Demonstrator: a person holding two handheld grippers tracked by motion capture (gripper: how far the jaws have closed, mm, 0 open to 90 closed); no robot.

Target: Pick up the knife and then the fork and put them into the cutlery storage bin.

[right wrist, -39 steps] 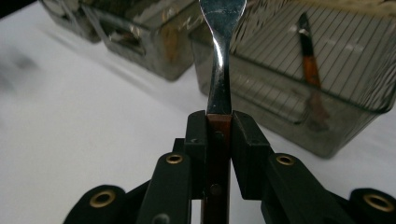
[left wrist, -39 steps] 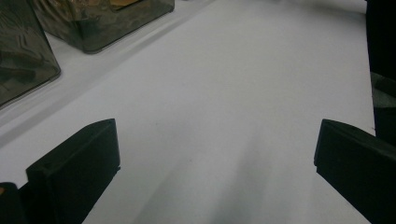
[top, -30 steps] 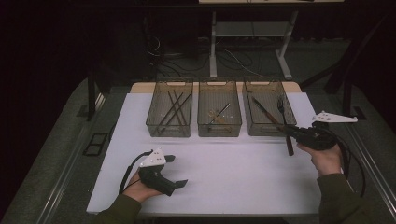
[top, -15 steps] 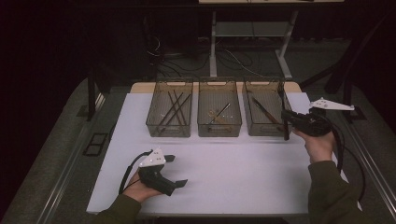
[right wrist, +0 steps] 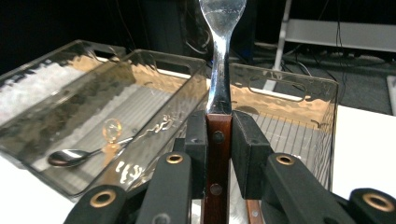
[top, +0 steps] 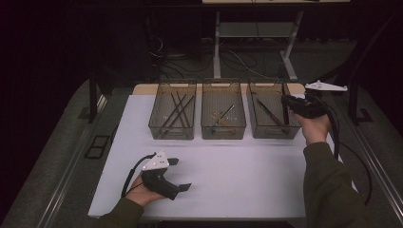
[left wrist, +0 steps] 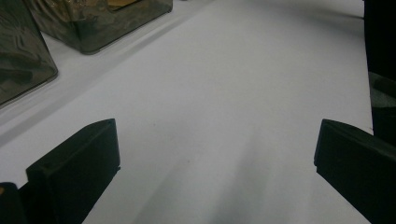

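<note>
Right hand-held gripper (right wrist: pixel 218 140) clamps a wooden-handled utensil (right wrist: pixel 218 84) upright above the right bin (top: pixel 269 124), apparently for sorting; left hand-held gripper (top: pixel 177 174) rests open, empty, on the desk (top: pixel 237 166).

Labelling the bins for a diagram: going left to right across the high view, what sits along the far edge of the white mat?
Left bin → middle bin → right bin → right gripper, clamping a wooden-handled utensil.
</note>
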